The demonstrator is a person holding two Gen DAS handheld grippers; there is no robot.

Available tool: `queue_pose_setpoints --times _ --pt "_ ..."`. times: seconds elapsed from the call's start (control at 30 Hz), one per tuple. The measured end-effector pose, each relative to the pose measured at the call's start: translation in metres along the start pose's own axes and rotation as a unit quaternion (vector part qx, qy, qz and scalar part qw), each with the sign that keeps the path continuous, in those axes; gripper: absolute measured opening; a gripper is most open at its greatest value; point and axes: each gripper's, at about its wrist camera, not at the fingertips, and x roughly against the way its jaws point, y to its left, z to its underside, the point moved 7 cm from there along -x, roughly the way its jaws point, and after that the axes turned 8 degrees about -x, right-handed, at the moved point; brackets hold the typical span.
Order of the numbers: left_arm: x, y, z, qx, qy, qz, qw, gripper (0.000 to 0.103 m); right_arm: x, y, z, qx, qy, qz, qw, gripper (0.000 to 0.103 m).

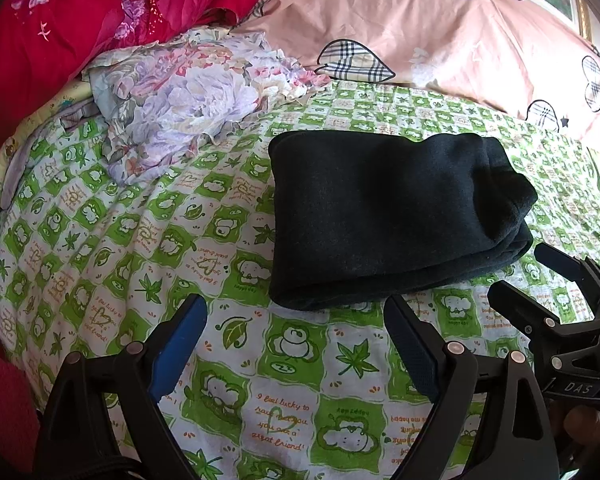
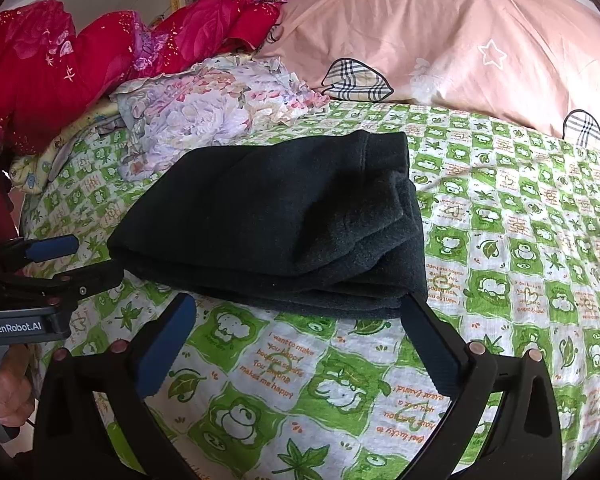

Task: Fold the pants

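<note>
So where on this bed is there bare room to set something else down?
The green checked bedsheet lies bare to the right of the folded dark pants, up to the pink heart-print pillow. Another bare strip lies in front, by the open grippers. The far left is crowded with floral cloth and red bedding.

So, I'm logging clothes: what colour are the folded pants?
Black pants, clearest in the right wrist view.

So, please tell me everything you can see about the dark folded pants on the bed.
The dark, almost black fleece-like pants lie folded into a thick, roughly rectangular bundle with several stacked layers showing along the near edge. They rest flat on the green and white patterned bedsheet, just in front of the crumpled floral cloth. The left gripper and the right gripper are both open and hold nothing; the right one's fingertip meets the bundle's near corner.
</note>
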Motion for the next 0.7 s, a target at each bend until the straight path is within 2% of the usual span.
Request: queue_pose_setpoints --times 0.7 --pt "-0.0023 -0.0003 0.0007 -0.002 0.002 0.003 1.0 0.091 -0.0012 0.0001 0.0011 -0.003 0.004 -0.002 1.0 0.102"
